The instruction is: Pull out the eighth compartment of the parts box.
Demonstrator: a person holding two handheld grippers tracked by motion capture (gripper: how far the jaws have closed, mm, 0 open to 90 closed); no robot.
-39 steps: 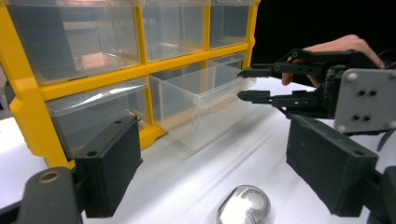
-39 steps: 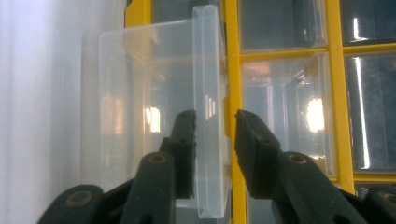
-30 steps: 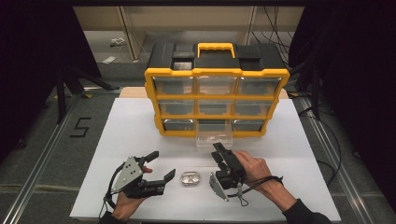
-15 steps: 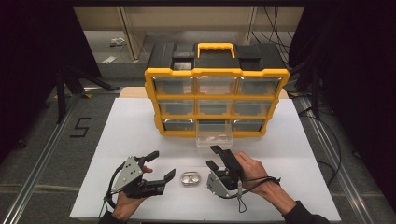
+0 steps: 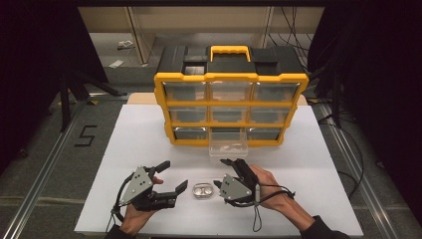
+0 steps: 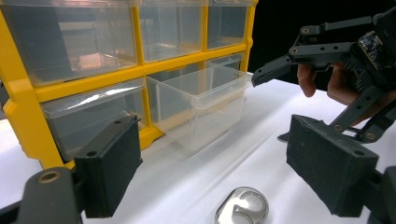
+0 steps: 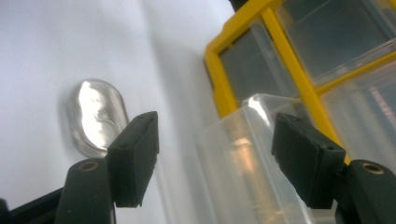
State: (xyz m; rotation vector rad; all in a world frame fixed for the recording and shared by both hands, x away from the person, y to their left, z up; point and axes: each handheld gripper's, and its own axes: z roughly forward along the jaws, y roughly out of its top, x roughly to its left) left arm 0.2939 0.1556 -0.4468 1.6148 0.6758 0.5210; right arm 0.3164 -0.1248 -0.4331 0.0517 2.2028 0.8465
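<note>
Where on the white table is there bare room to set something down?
Bare table lies left of the organizer and right of it. Crowded: the front middle, where the left gripper, shiny piece, right gripper and pulled-out drawer sit close.

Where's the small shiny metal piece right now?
High view: the metal piece lies on the white table between the left gripper and right gripper, before the pulled-out drawer.
</note>
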